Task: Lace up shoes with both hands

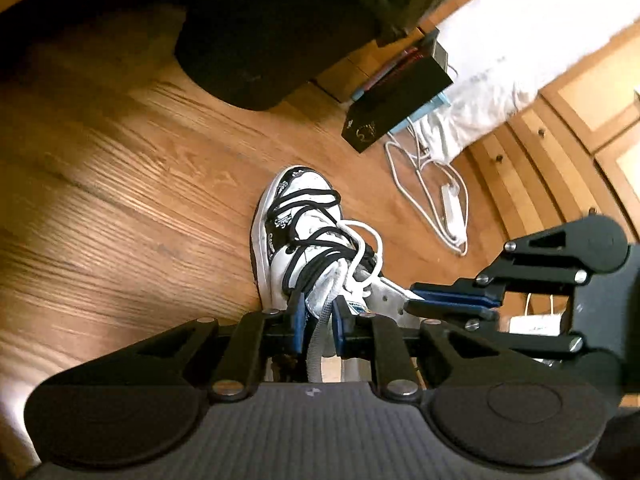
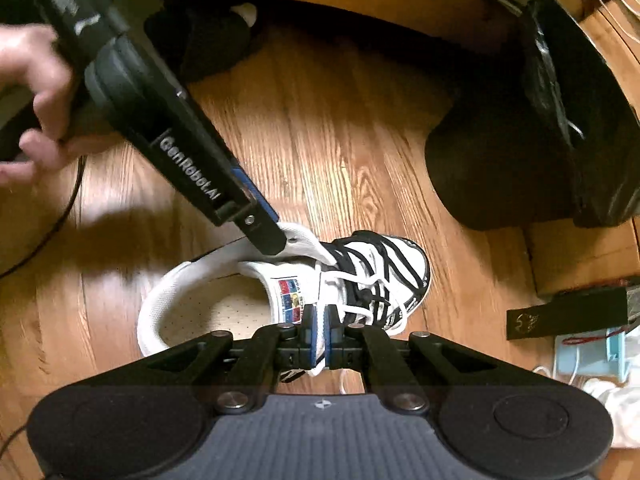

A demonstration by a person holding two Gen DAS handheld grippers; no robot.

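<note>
Shoe (image 2: 280, 292) on the floor: left gripper (image 1: 318, 316) pinches its tongue, right gripper (image 2: 319, 338) pinches a white lace (mid-lacing), needing threading next.

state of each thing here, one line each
shoe: upright on the floor, partly laced
white lace: loose, looped over the tongue
left gripper: shut on the shoe's collar edge
right gripper: shut on the white lace
</note>
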